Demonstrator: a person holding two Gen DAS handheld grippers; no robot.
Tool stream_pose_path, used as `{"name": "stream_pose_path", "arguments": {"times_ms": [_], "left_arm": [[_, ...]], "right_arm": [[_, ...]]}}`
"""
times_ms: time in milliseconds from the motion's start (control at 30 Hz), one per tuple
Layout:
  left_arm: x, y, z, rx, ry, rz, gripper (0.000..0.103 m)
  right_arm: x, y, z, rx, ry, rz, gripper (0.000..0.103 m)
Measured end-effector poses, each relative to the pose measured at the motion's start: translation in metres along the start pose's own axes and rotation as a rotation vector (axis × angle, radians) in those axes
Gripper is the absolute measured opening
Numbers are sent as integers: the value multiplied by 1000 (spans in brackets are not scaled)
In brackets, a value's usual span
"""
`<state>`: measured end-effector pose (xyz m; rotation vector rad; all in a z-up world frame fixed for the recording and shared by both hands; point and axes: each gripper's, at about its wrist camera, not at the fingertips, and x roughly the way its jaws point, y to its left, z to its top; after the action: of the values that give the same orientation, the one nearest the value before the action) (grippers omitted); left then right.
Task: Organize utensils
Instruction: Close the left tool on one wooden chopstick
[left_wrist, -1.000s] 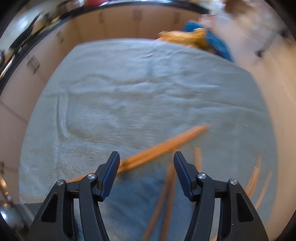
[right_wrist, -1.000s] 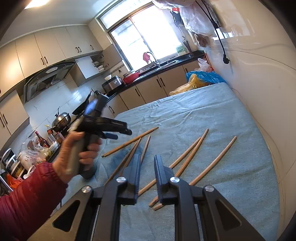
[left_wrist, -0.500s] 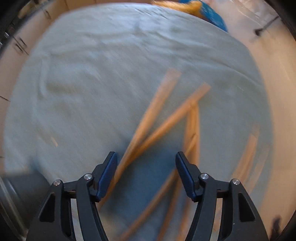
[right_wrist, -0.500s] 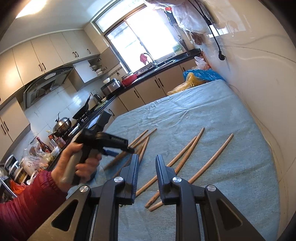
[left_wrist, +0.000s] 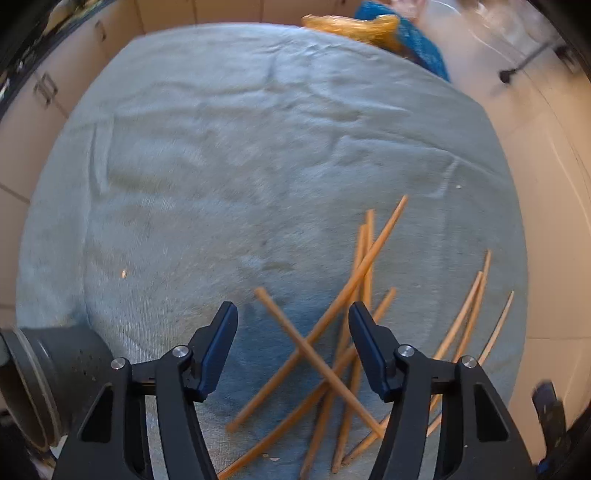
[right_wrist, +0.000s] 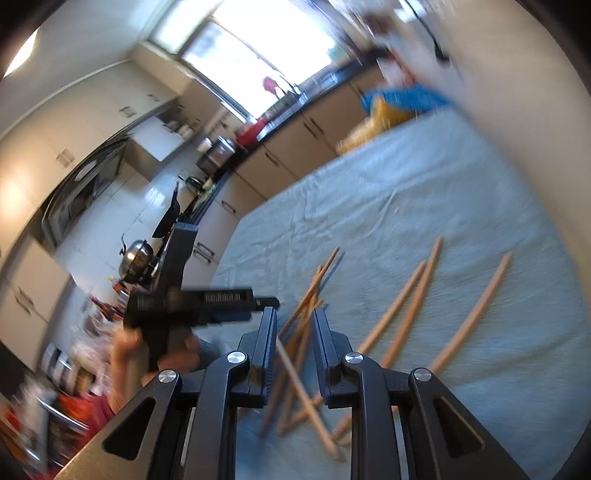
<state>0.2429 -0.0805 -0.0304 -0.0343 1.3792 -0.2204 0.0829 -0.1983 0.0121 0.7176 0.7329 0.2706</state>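
Where the tabletop's (left_wrist: 221, 155) right half carries roughly nine wooden chopsticks (left_wrist: 332, 314), six cross in a pile and three lie apart beside the right edge. Your left tool (left_wrist: 293, 345) hangs released, closing, above the pile; your right tool (right_wrist: 294, 345) stands narrowly parted, empty. Its left half lies bare.

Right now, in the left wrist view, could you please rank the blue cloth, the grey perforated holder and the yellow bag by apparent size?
1. Blue cloth, by far the largest.
2. Grey perforated holder, though enlarged by nearness and cut off at the edge.
3. Yellow bag, smallest, far away and partly hidden.

Matt wooden chopsticks (left_wrist: 373, 258) on rough, creased grey-blue cloth (left_wrist: 258, 147)
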Motion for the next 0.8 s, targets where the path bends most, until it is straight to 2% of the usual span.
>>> {"name": "stream_pose_path", "arguments": {"times_ms": [67, 133, 233, 267, 333, 433, 567, 733, 800], "left_arm": [[4, 10, -1, -21, 9, -11, 62], [9, 17, 3, -48, 19, -38, 62], [21, 19, 10, -65, 44, -66, 61], [25, 24, 10, -77, 57, -69, 58], [25, 24, 8, -86, 51, -71, 57], [21, 24, -1, -88, 61, -96, 45], [18, 25, -14, -110, 72, -122, 45], [20, 24, -21, -119, 66, -104, 45], [21, 18, -22, -112, 53, -106, 41]], "right_arm": [[23, -2, 12, 42, 43, 5, 24], [45, -5, 24, 82, 74, -13, 34], [71, -11, 34, 144, 108, -17, 34], [73, -11, 36, 146, 107, -26, 34], [75, -9, 37, 142, 102, -29, 34], [71, -10, 33, 142, 93, -38, 37], [68, -13, 31, 151, 93, -29, 37], [58, -10, 29, 122, 79, -24, 37], [55, -9, 26, 108, 77, -21, 37]]}}
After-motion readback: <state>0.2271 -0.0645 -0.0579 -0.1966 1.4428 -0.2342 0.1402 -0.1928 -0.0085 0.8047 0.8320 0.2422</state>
